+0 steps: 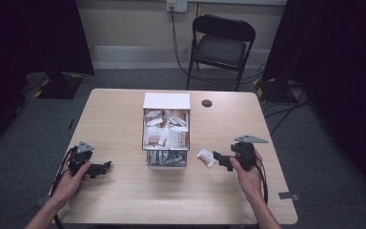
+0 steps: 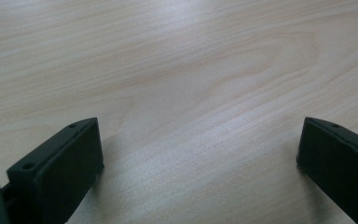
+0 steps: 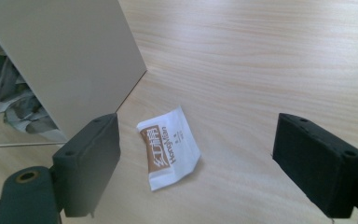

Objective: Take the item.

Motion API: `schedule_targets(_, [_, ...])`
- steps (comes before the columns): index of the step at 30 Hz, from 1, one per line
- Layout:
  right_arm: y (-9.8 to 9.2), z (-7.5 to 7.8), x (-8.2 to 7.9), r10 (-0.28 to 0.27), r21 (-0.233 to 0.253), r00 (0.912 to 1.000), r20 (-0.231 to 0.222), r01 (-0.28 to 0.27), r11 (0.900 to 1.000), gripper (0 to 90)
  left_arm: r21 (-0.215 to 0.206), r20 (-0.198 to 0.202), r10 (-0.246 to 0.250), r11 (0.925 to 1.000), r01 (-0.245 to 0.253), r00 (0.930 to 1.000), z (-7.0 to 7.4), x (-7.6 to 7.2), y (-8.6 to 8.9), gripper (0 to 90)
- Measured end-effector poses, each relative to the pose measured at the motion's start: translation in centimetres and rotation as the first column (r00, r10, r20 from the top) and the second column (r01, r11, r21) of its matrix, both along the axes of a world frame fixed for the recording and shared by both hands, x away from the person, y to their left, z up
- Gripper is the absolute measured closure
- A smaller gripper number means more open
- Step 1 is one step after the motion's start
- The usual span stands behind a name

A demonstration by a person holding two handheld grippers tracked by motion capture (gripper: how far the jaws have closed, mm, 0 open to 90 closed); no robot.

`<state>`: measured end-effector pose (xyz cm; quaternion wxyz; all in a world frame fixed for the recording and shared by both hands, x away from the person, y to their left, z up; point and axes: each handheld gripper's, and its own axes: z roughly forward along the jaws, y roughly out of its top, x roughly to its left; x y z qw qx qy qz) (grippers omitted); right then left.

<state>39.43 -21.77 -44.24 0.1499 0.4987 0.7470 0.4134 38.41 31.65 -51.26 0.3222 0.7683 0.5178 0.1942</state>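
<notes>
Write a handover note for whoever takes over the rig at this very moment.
Left gripper: open, holding nothing, low over bare table.
Right gripper: open, aimed at the sachet, not gripping it.
The sachet lies flat on the table, right of the box, apart from it.
The box holds many sachets.
Done: nothing in hand.
Left: probably close on the sachet and move it.

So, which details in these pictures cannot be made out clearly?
- Small print on the white sachet, right gripper view: too small beside the brown band.
- Lower sachets in the organizer box, high view: hidden by those lying on top.
- Box contents, right gripper view: cut off by its white wall and the left edge.
</notes>
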Motion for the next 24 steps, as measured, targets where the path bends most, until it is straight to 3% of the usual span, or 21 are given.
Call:
schedule_targets(4, [-1.2,0.0,-1.0,-0.021,0.002,0.9998,0.003,0.021,1.000,14.6,0.000,0.000,0.000,1.0000,0.000,1.0000,0.0,0.0,0.0,0.0])
schedule_targets(10, [-3.2,0.0,-2.6,-0.051,-0.046,0.9987,-0.003,0.050,0.998,14.7,0.000,0.000,0.000,1.0000,0.000,1.0000,0.0,0.0,0.0,0.0])
schedule_targets(13, [-4.1,-0.2,-3.4,-0.063,-0.091,0.9978,0.022,0.065,0.994,14.7,0.000,0.000,0.000,1.0000,0.000,1.0000,0.0,0.0,0.0,0.0])
schedule_targets(17, [-5.4,-0.7,-3.9,-0.102,-0.076,0.9945,0.025,0.103,0.992,14.6,0.000,0.000,0.000,1.0000,0.000,1.0000,0.0,0.0,0.0,0.0])
schedule_targets(19, [-6.1,-1.3,-3.9,-0.136,-0.075,0.9907,0.005,0.136,0.988,14.7,0.000,0.000,0.000,1.0000,0.000,1.0000,0.0,0.0,0.0,0.0])
schedule_targets(22, [-6.9,-2.2,-4.0,-0.164,-0.131,0.9864,-0.013,0.161,0.978,14.8,0.000,0.000,0.000,1.0000,0.000,1.0000,0.0,0.0,0.0,0.0])
schedule_targets(24, [-7.4,-2.8,-3.9,-0.195,-0.125,0.9798,-0.045,0.188,0.974,14.8,0.000,0.000,0.000,1.0000,0.000,1.0000,0.0,0.0,0.0,0.0])
